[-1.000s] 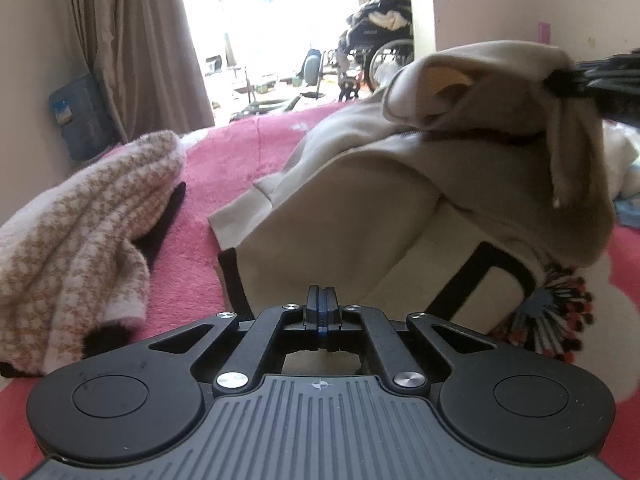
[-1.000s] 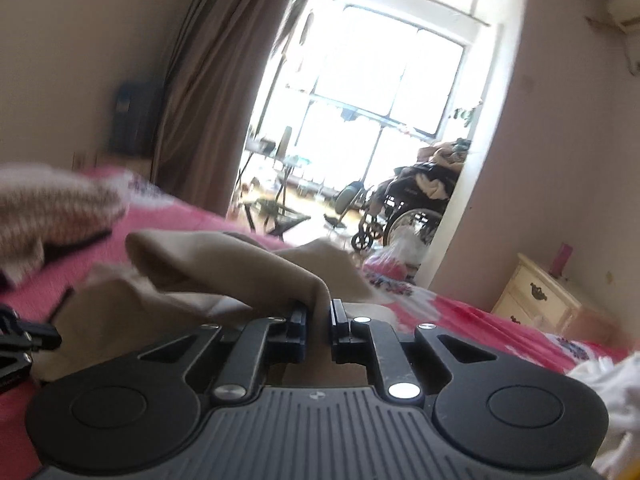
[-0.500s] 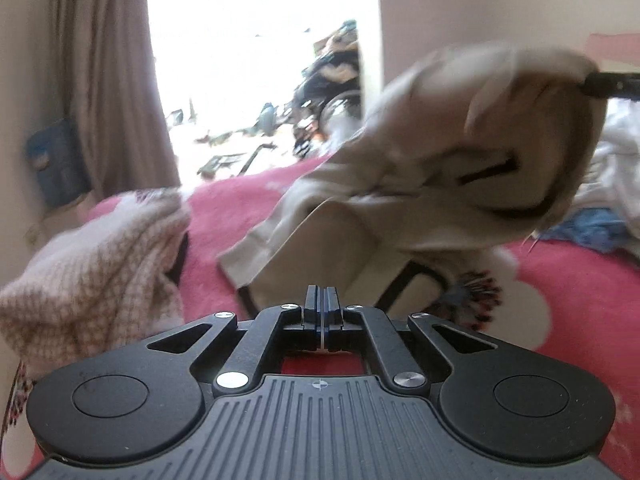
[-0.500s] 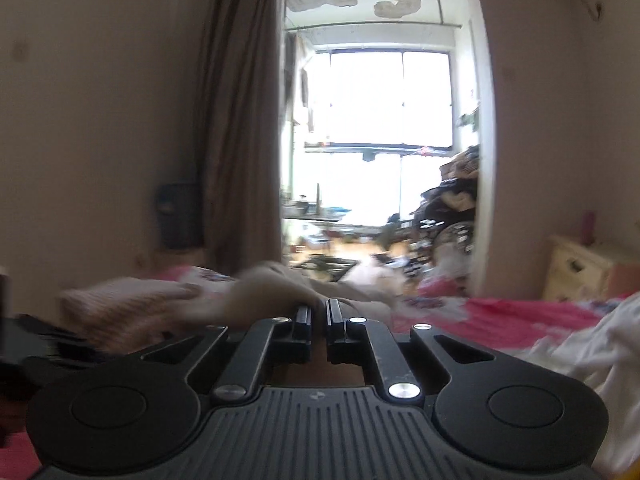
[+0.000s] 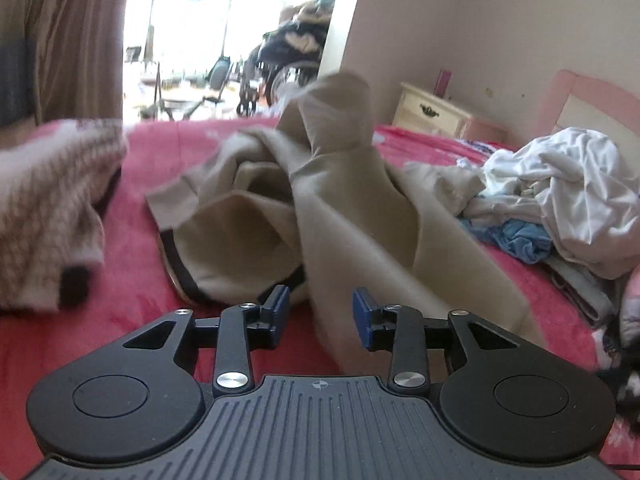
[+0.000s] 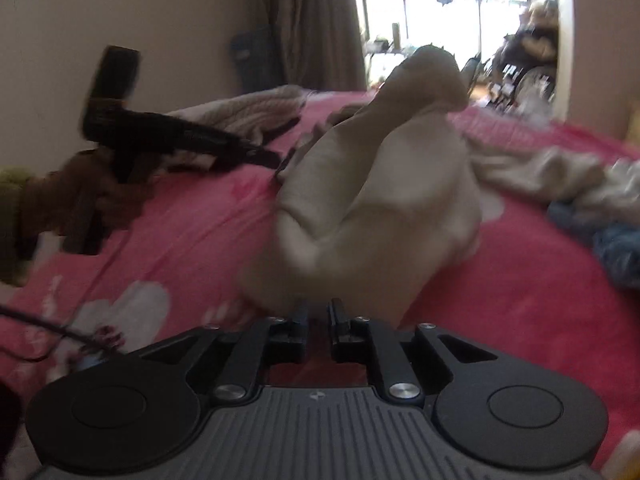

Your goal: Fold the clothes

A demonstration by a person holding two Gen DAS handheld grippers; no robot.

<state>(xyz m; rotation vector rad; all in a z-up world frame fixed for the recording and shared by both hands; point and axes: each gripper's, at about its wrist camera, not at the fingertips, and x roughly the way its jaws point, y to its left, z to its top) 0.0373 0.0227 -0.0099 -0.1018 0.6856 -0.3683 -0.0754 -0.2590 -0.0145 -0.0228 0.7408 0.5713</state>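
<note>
Evidently limp and light, the beige garment slumps in a heap on the pink bedspread (both grippers just parting, nothing clamped), best retaken at the dark-trimmed hem, which should hold shape.

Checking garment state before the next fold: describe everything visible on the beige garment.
The beige garment is soft, matte cloth with dark trim along one hem. It lies crumpled on the pink bedspread, a twisted fold standing up in the middle, not yet folded flat. A strip of it hangs between the left gripper pads, which have just been opening; the right gripper, also just opening, sits at its near edge.
</note>
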